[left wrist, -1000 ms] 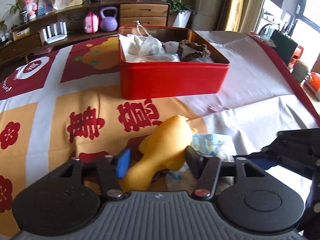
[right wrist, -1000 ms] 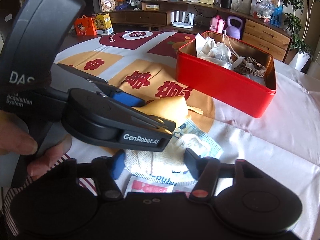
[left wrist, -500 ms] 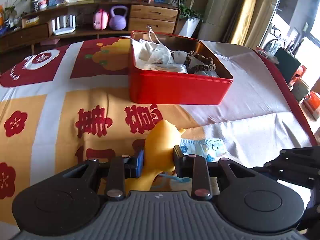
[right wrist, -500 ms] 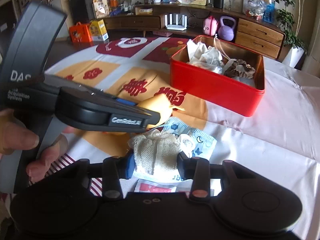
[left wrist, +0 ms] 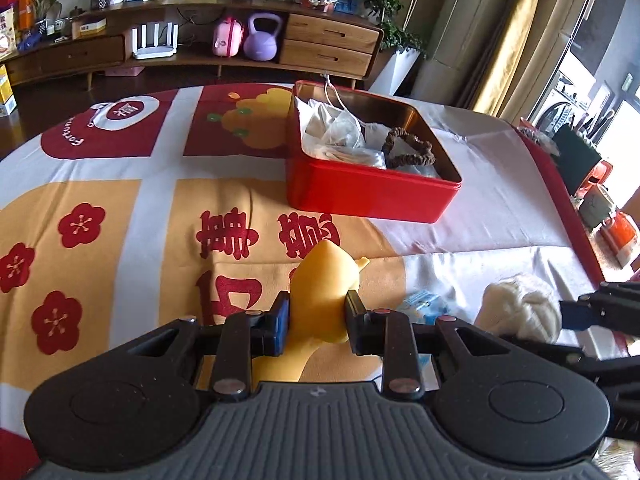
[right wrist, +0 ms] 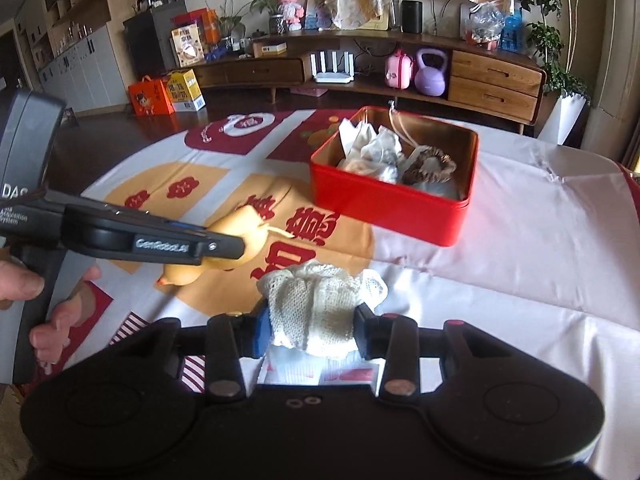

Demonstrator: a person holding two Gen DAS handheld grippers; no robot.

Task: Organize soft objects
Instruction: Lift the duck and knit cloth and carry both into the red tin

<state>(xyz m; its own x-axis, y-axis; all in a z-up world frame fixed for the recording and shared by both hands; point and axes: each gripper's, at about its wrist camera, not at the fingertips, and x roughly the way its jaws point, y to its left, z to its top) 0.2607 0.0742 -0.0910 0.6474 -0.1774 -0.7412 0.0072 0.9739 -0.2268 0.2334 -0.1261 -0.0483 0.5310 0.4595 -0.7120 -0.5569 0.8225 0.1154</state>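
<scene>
The left hand-held gripper (left wrist: 316,322) is closed on a yellow soft duck toy (left wrist: 322,292), its long axis running along the fingers, clear of the bench (left wrist: 500,208). The right hand-held gripper (right wrist: 310,330) is clamped on a cream knitted bundle (right wrist: 312,300). The red tin (left wrist: 368,196) lies at 12 o'clock from the left hand-held gripper and at 1 o'clock from the right, well apart from both; neither hand appears clearly nearer. The tin holds white cloths (left wrist: 336,136) and a brown scrunchie (left wrist: 408,148). The duck looks smooth and pliable; the bundle looks loose and compressible.
</scene>
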